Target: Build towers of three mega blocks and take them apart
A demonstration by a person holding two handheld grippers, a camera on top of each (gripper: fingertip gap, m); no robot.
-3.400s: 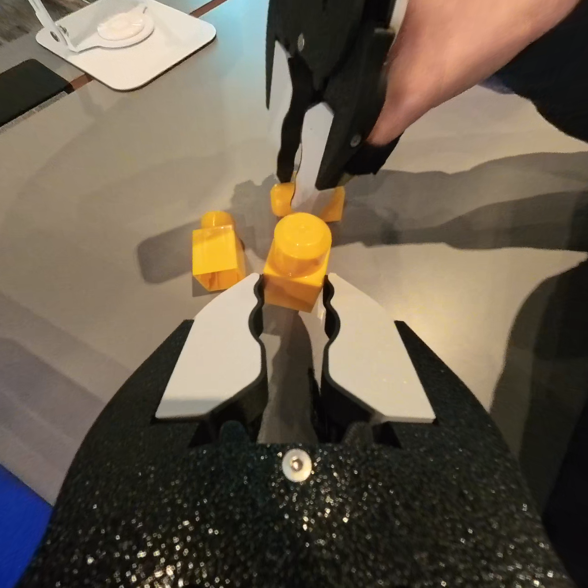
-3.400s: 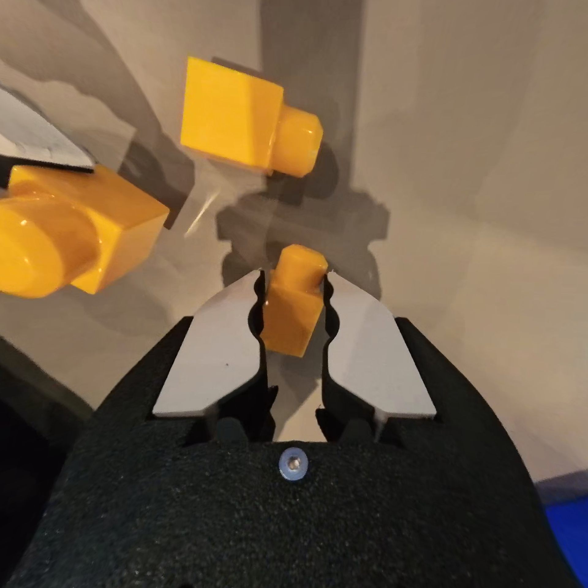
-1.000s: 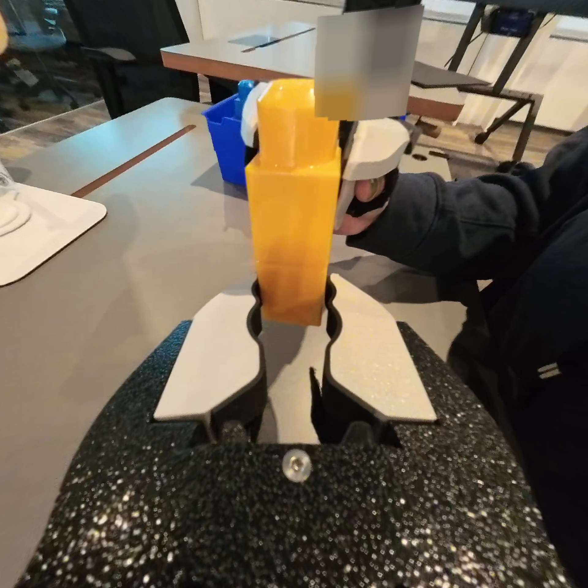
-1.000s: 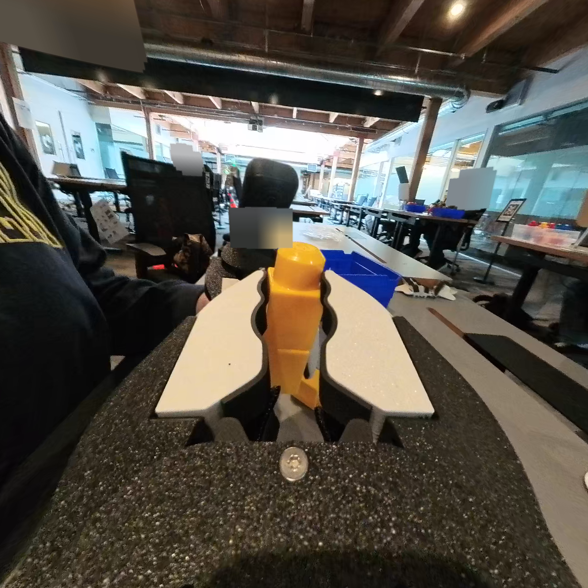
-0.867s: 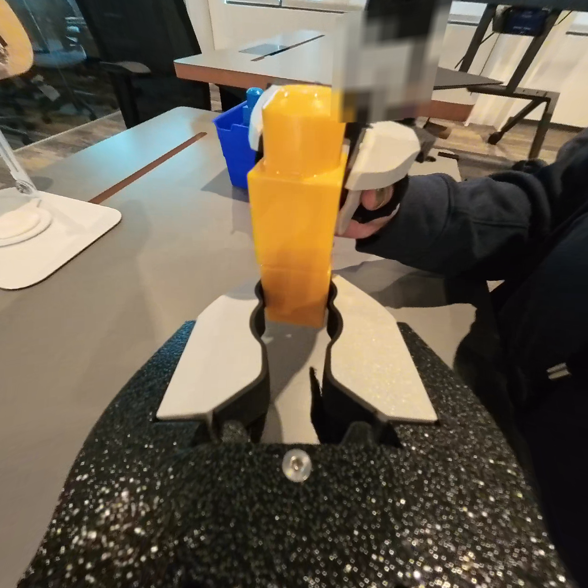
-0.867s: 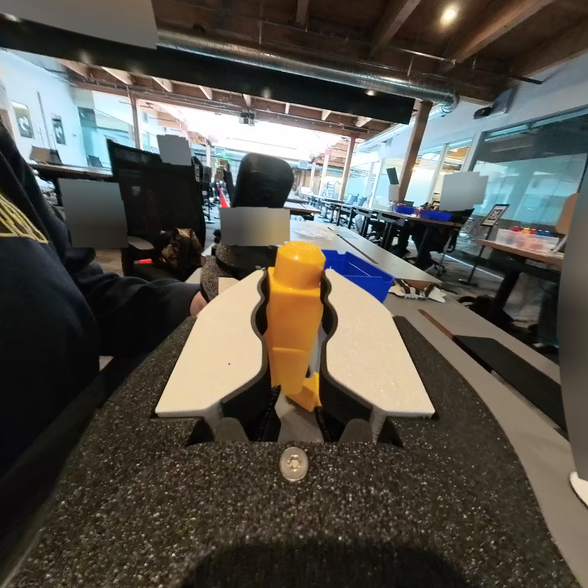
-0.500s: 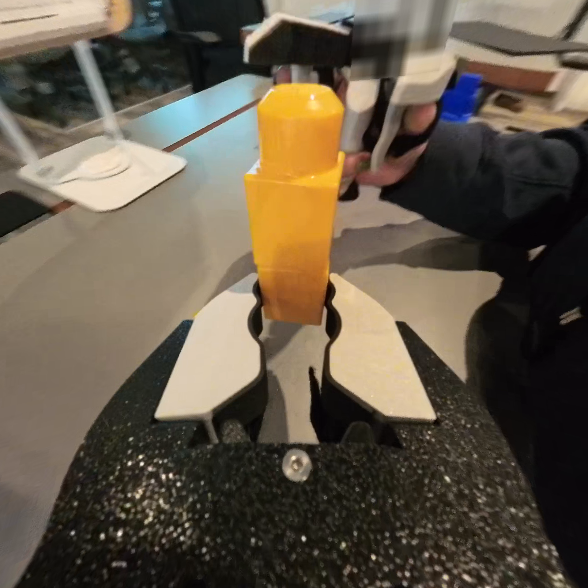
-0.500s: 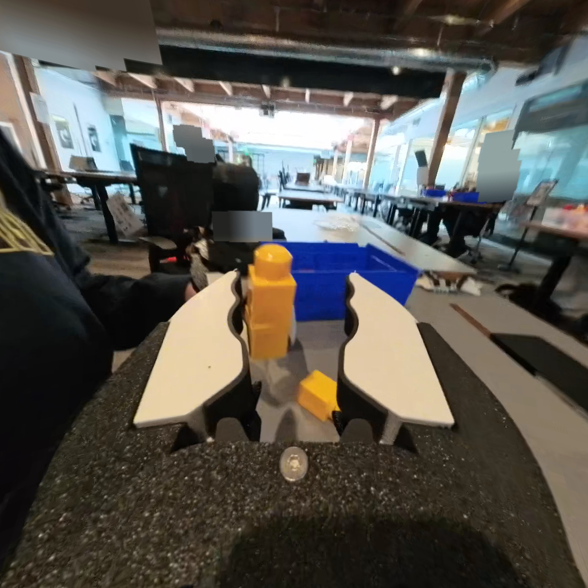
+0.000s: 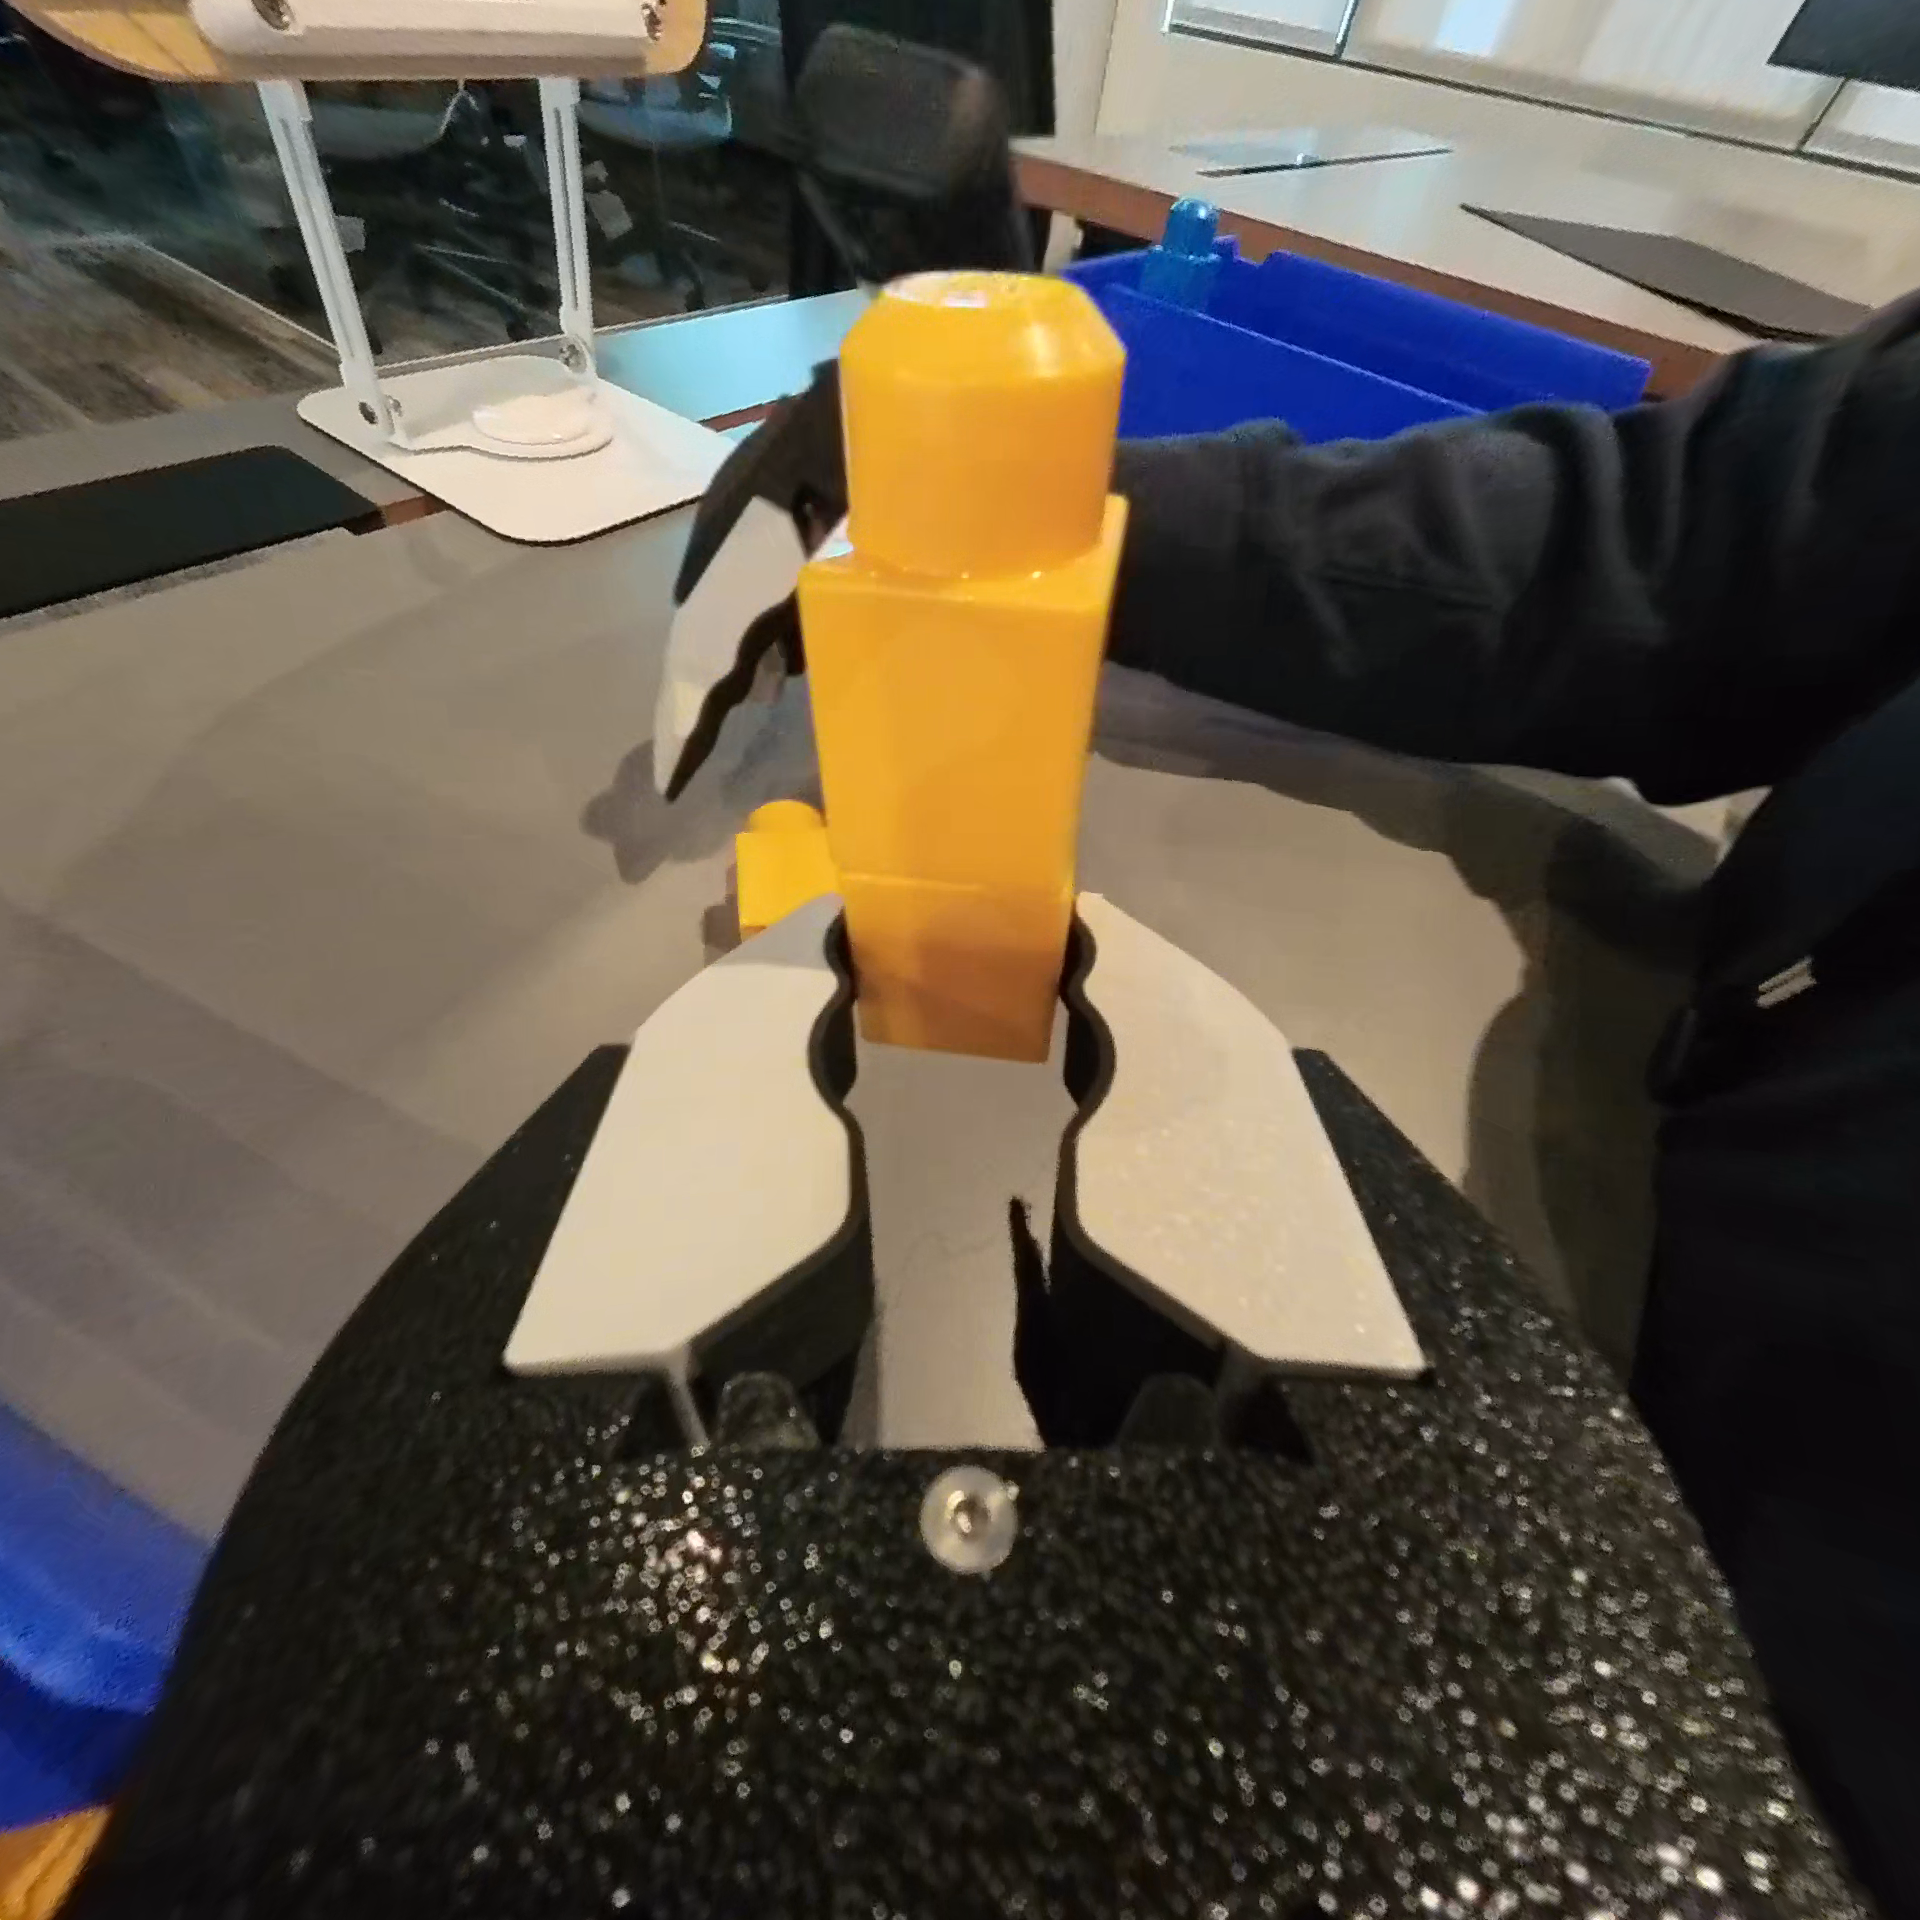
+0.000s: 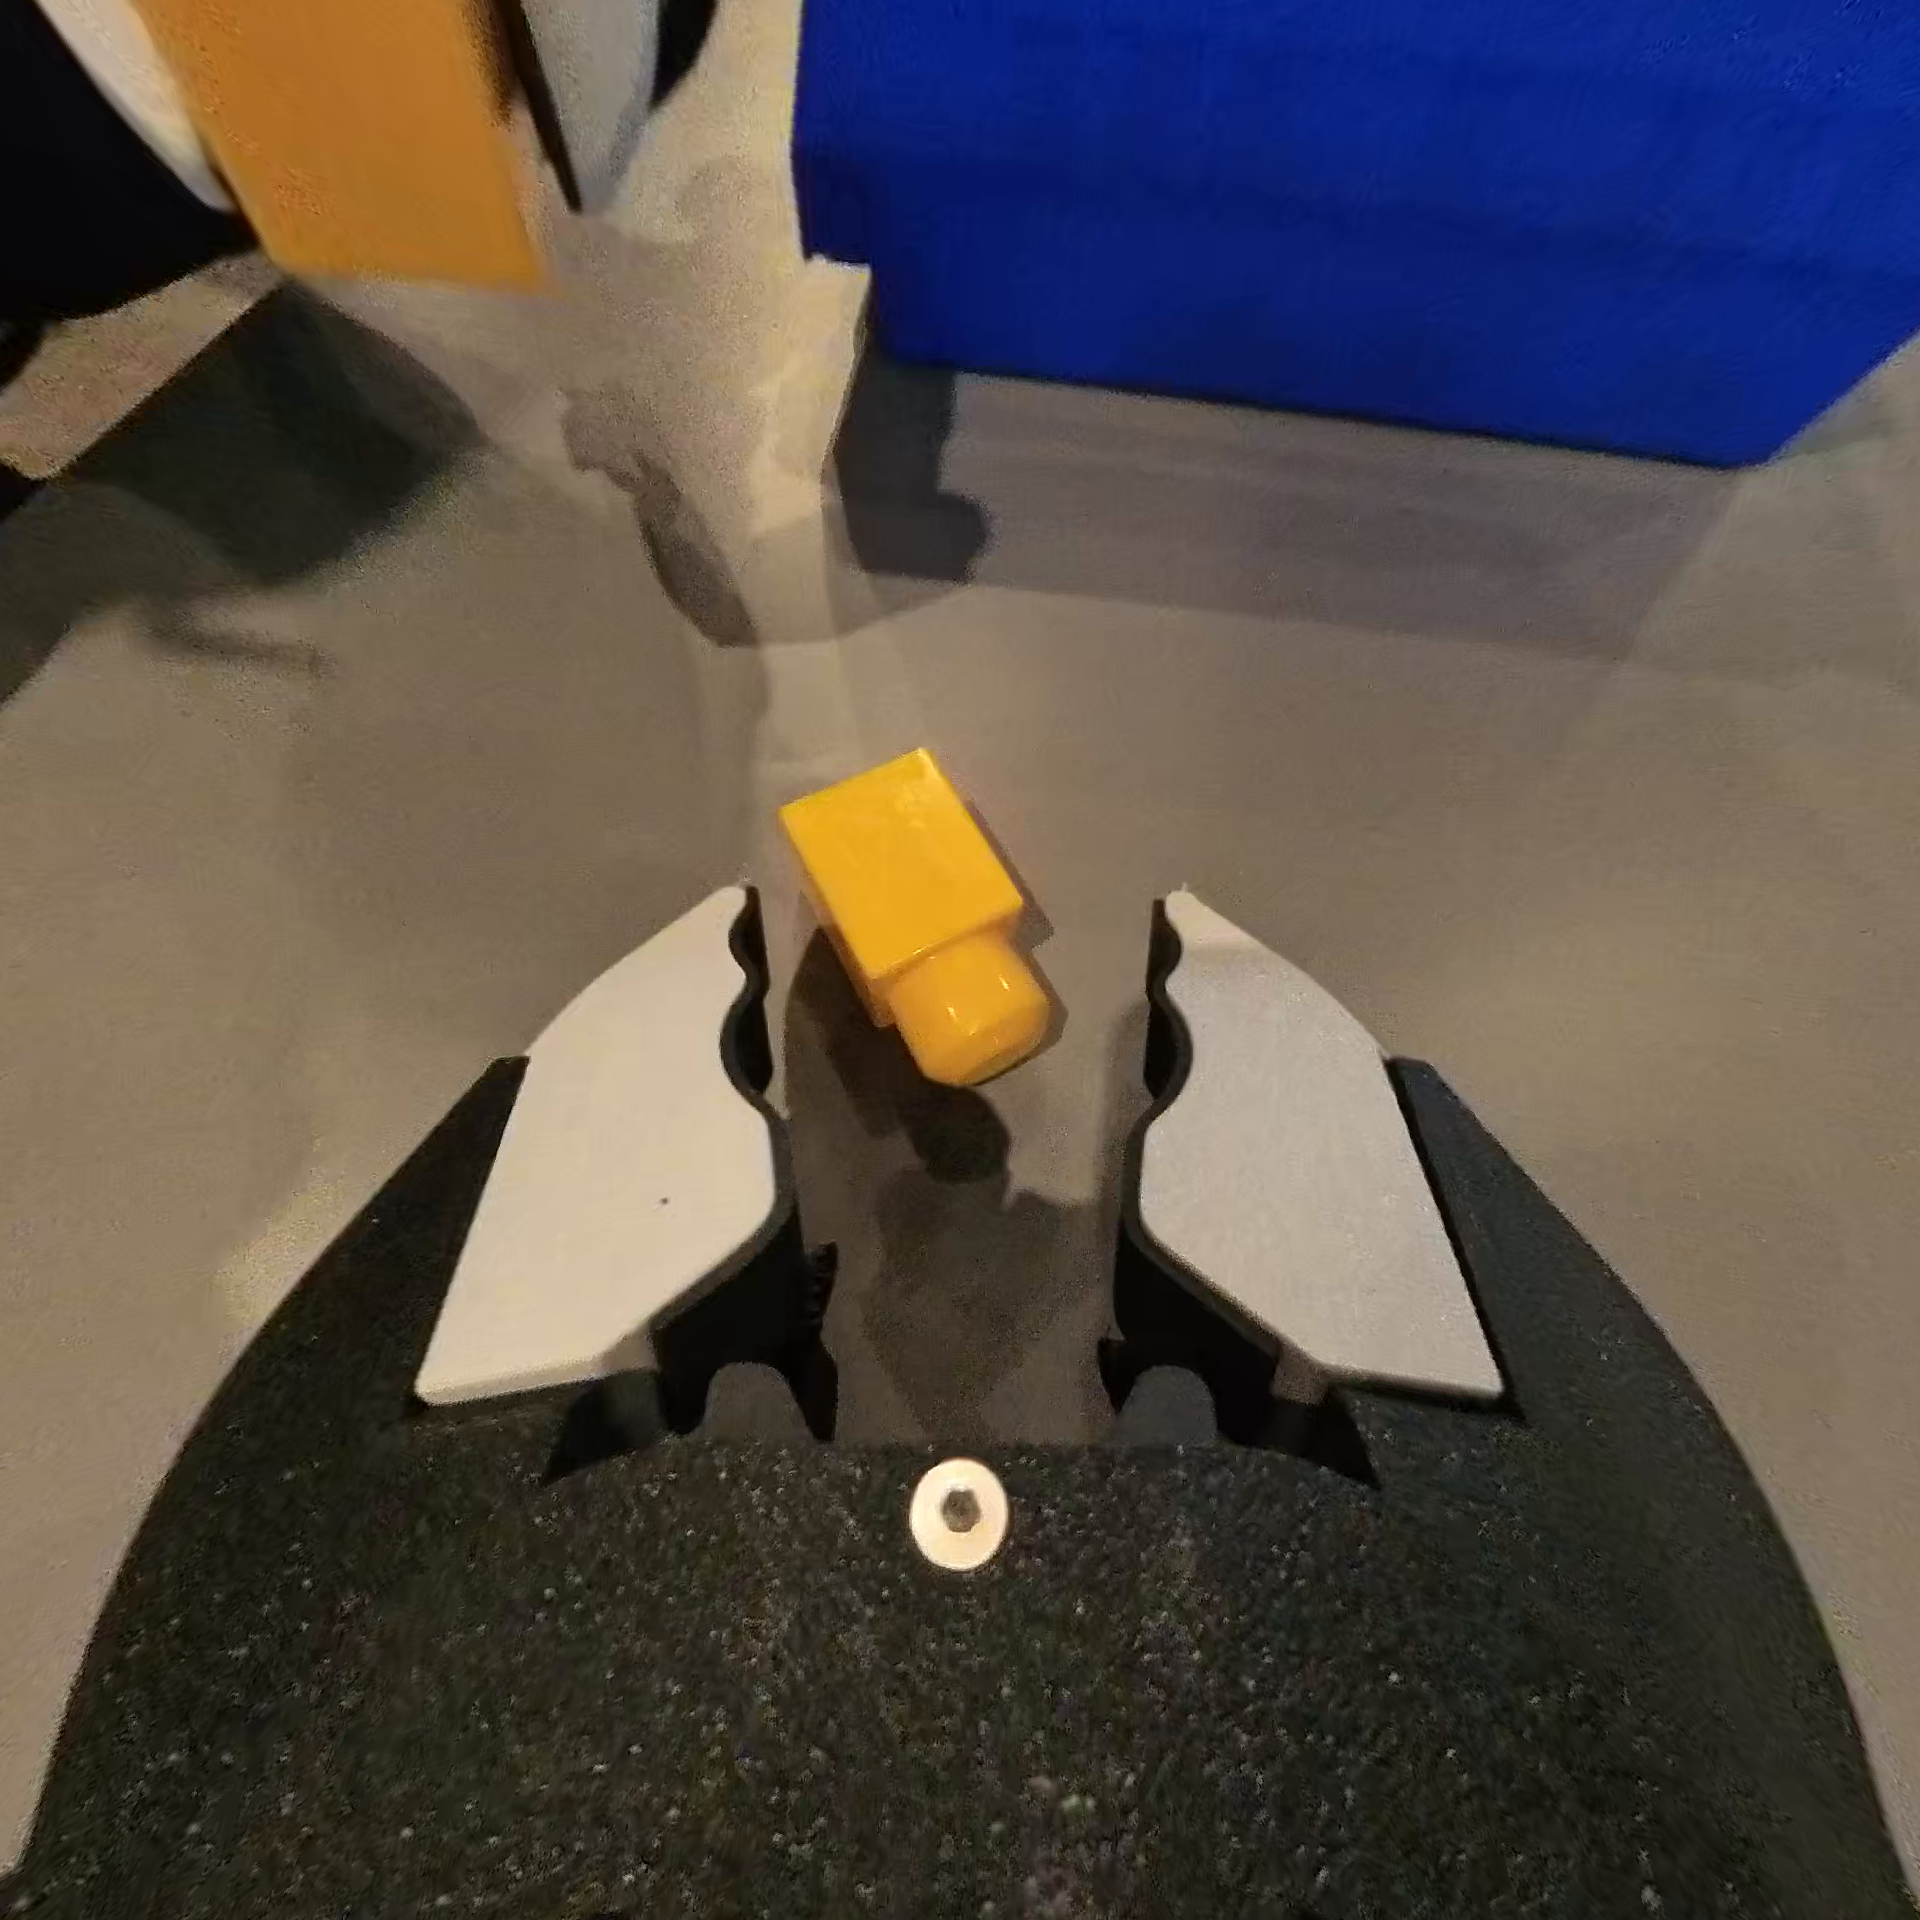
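My left gripper is shut on the bottom of a yellow two-block stack, held upright above the grey table. A loose yellow block lies on its side on the table, stud towards me, just past my right gripper, which is open and empty with its fingers either side of the block. The same block peeks out left of the stack in the left wrist view, with the right gripper's fingers above it. The held stack shows top left in the right wrist view.
A blue bin stands right behind the loose block; in the left wrist view the bin holds a blue block. A white stand base sits far left. A person's dark sleeve reaches across.
My right gripper let go of the stack's top, opened, and dropped down to the loose yellow block on the table. My left gripper kept hold of the stack and turned.
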